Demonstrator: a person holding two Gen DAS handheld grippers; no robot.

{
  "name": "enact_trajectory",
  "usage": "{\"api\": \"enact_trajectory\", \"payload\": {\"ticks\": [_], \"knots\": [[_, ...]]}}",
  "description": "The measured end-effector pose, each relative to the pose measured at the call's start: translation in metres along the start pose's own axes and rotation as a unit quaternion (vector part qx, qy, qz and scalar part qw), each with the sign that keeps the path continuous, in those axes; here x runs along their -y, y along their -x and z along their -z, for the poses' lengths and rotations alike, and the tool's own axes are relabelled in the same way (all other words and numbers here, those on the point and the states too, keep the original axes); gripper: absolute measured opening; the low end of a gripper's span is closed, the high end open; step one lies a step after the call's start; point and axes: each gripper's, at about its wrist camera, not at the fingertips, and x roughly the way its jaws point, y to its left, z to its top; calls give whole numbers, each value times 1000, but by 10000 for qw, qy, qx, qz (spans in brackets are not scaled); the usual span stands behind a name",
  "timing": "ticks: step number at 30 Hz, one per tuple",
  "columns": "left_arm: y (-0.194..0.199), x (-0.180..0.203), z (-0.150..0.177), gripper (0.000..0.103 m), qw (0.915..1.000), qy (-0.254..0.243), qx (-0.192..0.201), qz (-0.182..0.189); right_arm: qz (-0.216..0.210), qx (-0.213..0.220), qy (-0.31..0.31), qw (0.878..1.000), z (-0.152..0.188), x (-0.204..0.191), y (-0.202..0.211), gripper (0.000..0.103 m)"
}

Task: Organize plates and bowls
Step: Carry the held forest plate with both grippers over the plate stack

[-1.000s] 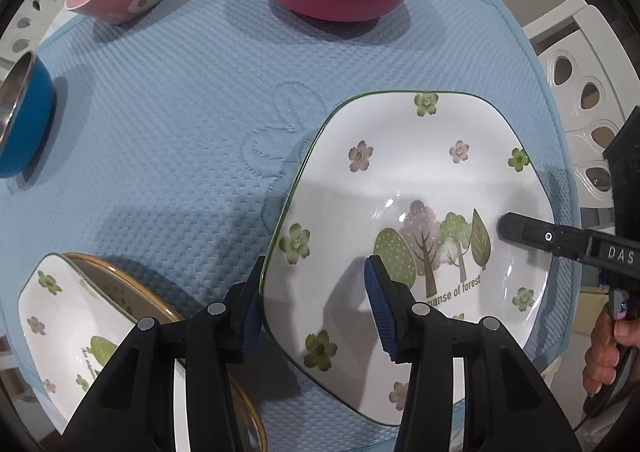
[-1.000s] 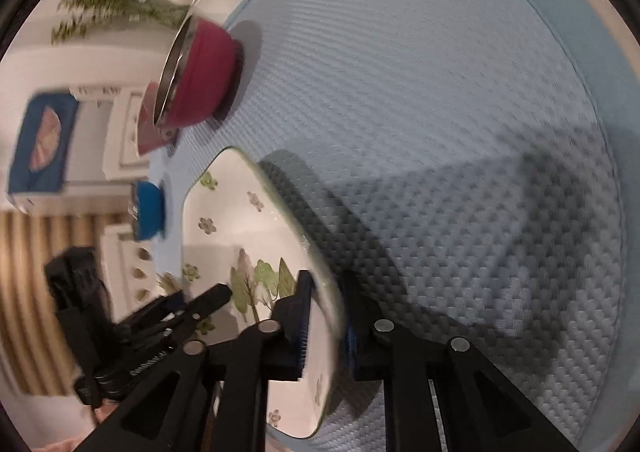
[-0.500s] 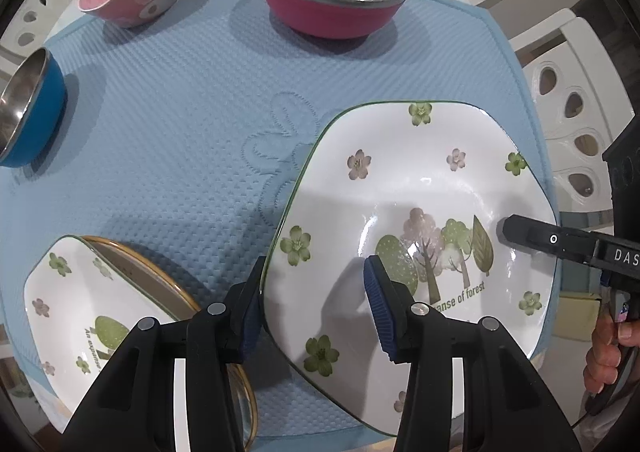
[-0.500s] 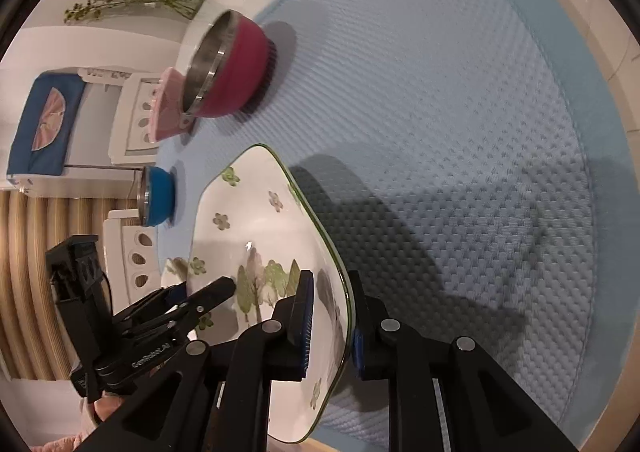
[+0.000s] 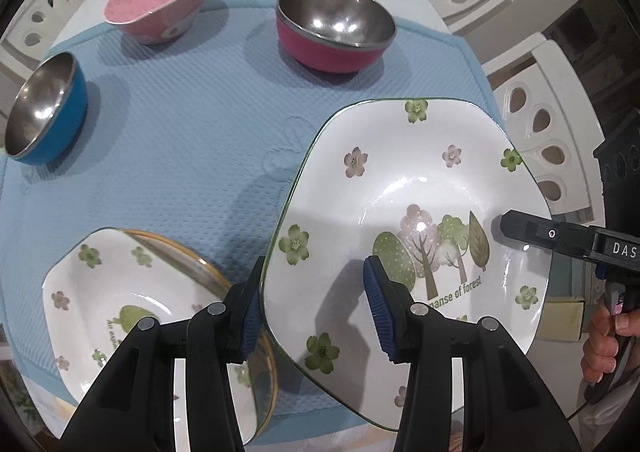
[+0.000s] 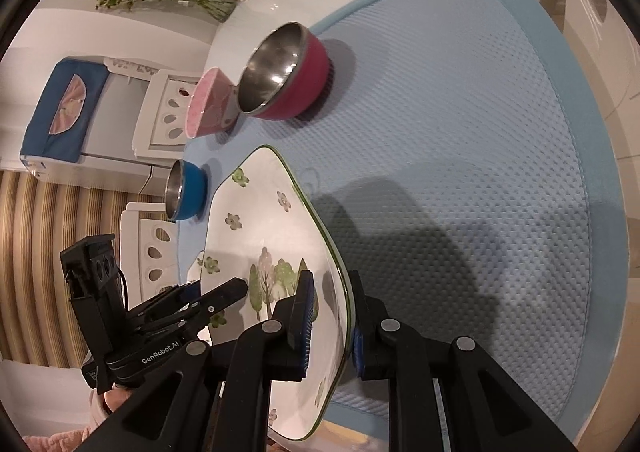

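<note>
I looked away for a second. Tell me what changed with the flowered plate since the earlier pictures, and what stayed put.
The flowered plate has risen off the blue mat, its shadow now lying clear of it in the right wrist view. The left gripper and right gripper rose with it, jaws clamped on opposite edges throughout. Nothing was released. The three bowls and the second flowered plate stayed put.

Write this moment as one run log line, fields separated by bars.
left gripper grips floral plate rim | right gripper grips opposite rim | plate above mat | bowls untouched
</note>
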Motion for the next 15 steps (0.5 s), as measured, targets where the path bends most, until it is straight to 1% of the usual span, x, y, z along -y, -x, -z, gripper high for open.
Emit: {"api": "enact_trajectory", "payload": {"ticks": [7,15], "knots": [[22,-23,3,43,9997,151,211,50,-77,9,176,9998,5,-30,-5,16],[41,-61,12,43,9986,399,337,-26,-139,-125,397,9990,13,-70,-27,16]]}}
